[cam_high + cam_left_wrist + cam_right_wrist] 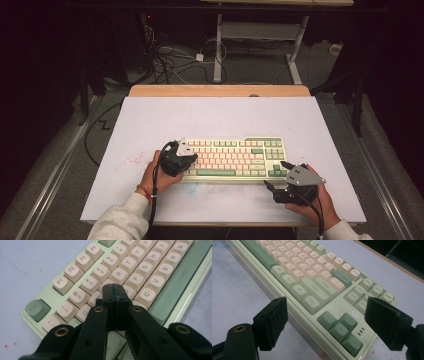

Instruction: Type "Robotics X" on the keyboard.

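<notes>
Hand-held gripper work here is typing on a keyboard, and judging by the pictures it is mid-keystroke rather than finished. Nearest the person, the right hand-held gripper (276,176) hovers off the front right corner of the keyboard (235,158), its jaws standing wide apart with nothing between them; in the right gripper view those jaws frame the dark green arrow keys (339,328) without touching them, so this hand looks idle for the moment. A little farther in, the left hand-held gripper (115,290) has its jaws pressed together on nothing, forming a single blunt tip that points down into the left part of the letter block, in the gap between the R key (119,273) above and the C key (146,294) to the side. The key under the tip is hidden by the jaws, and I cannot tell whether it is pressed down or only touched. The keyboard lies flat, parallel to the near edge, on the white worktop (150,120), a little nearer the person than the middle. No screen or typed text is visible, so how many keys are done cannot be read; the likely remainder is releasing this key and any later ones. Beyond the worktop, cables (170,62) lie on the dark floor.
</notes>
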